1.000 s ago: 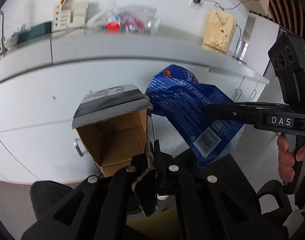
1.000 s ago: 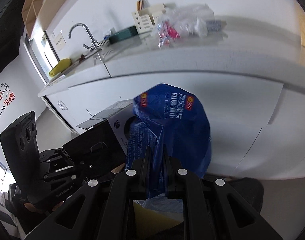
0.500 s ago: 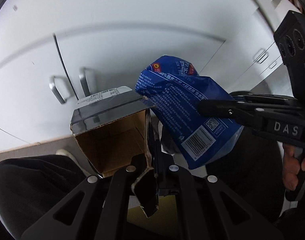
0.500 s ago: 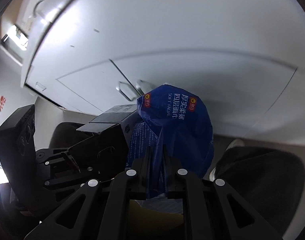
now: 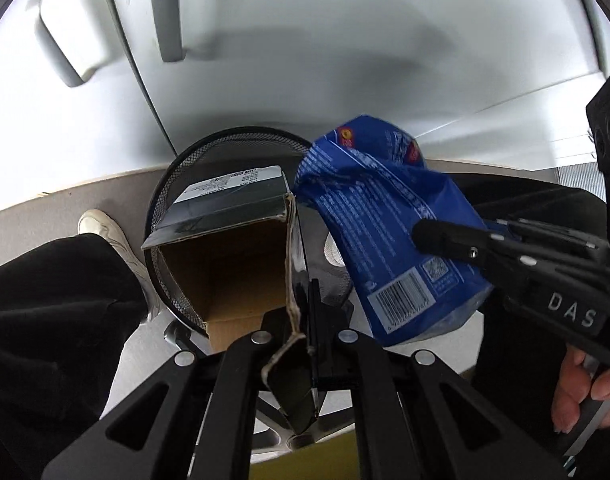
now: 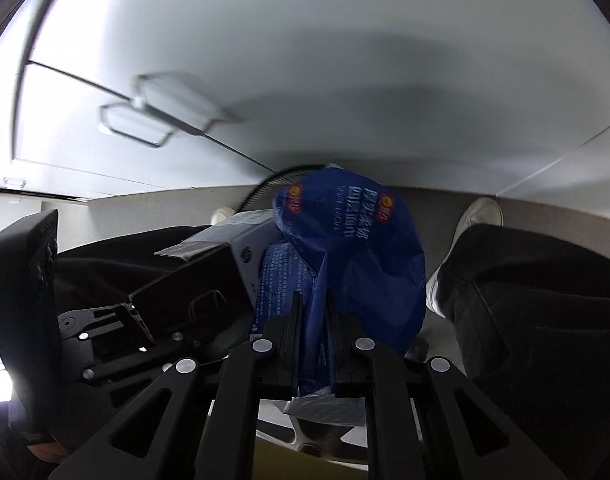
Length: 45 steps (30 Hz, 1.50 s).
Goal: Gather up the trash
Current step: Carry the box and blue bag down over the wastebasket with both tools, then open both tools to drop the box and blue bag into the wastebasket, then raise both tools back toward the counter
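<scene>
Left claw (image 5: 305,312) clamped on cardboard box (image 5: 225,248) wall over mesh bin (image 5: 209,148) rim; right claw (image 6: 311,312) pinching blue bag (image 6: 357,248)

Both hand-held grippers are black plastic with silver round screws; the right hand-held gripper (image 5: 429,236) bears white letters "DAS". The person wears black trousers (image 5: 53,320) and apparently white sneakers (image 6: 471,224).

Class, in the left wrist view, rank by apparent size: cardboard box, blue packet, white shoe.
Cardboard box and blue packet look alike, and nearness makes ranking unsure. White shoe is clearly smallest.
</scene>
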### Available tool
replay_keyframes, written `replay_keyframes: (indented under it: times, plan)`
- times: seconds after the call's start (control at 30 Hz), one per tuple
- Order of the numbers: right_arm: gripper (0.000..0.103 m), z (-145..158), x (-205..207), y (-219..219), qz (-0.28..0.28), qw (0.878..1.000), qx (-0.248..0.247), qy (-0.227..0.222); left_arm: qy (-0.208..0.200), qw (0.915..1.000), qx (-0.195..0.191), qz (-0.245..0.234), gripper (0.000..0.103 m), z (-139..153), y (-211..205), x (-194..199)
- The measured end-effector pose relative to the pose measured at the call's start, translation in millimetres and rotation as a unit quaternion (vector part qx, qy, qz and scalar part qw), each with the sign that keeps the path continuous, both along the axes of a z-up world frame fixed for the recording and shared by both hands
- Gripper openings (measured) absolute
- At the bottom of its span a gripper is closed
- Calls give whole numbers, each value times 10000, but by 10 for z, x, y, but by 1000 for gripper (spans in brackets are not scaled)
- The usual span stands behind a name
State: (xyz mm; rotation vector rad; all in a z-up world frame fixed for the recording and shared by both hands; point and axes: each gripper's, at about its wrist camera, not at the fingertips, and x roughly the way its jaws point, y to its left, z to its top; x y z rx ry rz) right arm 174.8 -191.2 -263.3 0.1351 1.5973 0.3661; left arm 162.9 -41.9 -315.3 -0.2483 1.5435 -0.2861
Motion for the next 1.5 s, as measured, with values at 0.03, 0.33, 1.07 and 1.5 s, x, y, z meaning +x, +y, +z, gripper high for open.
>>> replay_keyframes:
  times: [0.03,0.33,1.07,1.5]
  plan:
    - [14,-32,7,2,-7,10000,-10,52,15,10000,38,-21,5,-39,-5,13]
    - [35,-92,57,-47,-83,9998,-167,82,195,9996,146,-139,7,-98,-4,10]
    - [100,426,95,-220,-570,9941,-428,-821,-114,9959,786,432,98,-86,280,31]
    - [100,1184,-383,-174,-128,9808,-481,-1883,-1101,9869,896,766,99,695,388,-233]
